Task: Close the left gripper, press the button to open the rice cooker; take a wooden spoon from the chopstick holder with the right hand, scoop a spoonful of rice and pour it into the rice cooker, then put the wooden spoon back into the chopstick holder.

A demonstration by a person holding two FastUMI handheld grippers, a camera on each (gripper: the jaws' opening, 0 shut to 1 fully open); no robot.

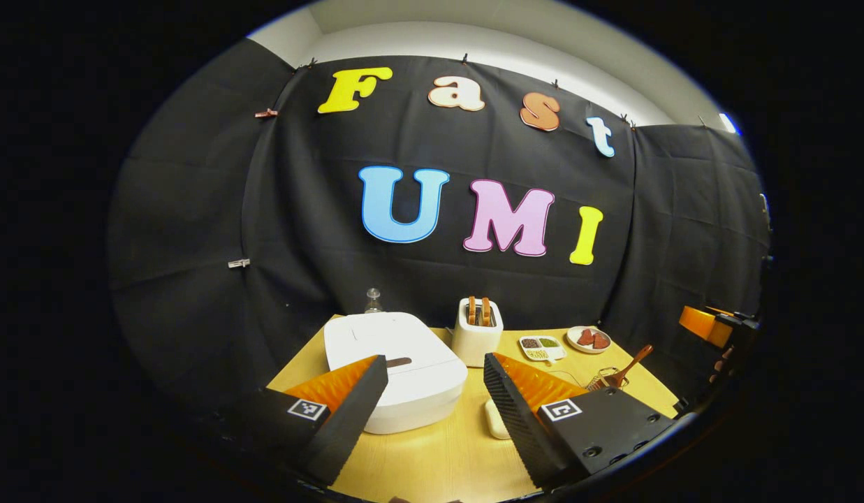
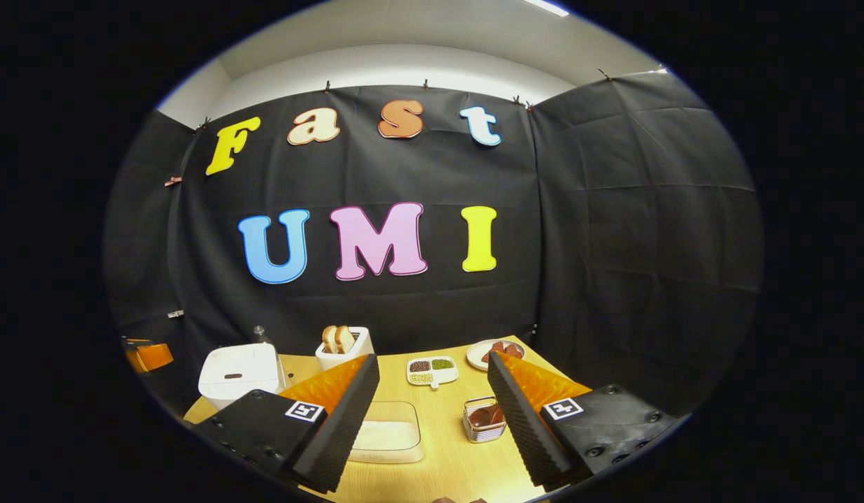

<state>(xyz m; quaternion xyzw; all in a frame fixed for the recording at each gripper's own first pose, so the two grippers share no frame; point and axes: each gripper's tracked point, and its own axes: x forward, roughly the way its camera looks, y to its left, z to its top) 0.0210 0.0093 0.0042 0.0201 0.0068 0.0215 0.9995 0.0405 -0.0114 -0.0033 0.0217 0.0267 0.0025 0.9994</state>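
Rice cooker lid down, both tongs spread wide and holding nothing.

I see the rice cooker (image 1: 397, 370) ahead of my left gripper (image 1: 435, 391), its near edge between the released fingers, the dark button (image 1: 399, 362) just past the left fingertip. My worry: if I press with the jaws this wide, the tips straddle the button or shove the cooker back toward the toaster (image 1: 476, 330). The right gripper (image 2: 432, 391) is also unclenched; the chopstick holder (image 2: 485, 419) with the wooden spoon (image 2: 485, 416) sits just inside its right finger, the rice container (image 2: 388, 433) by its left. A careless reach could tip that light holder.
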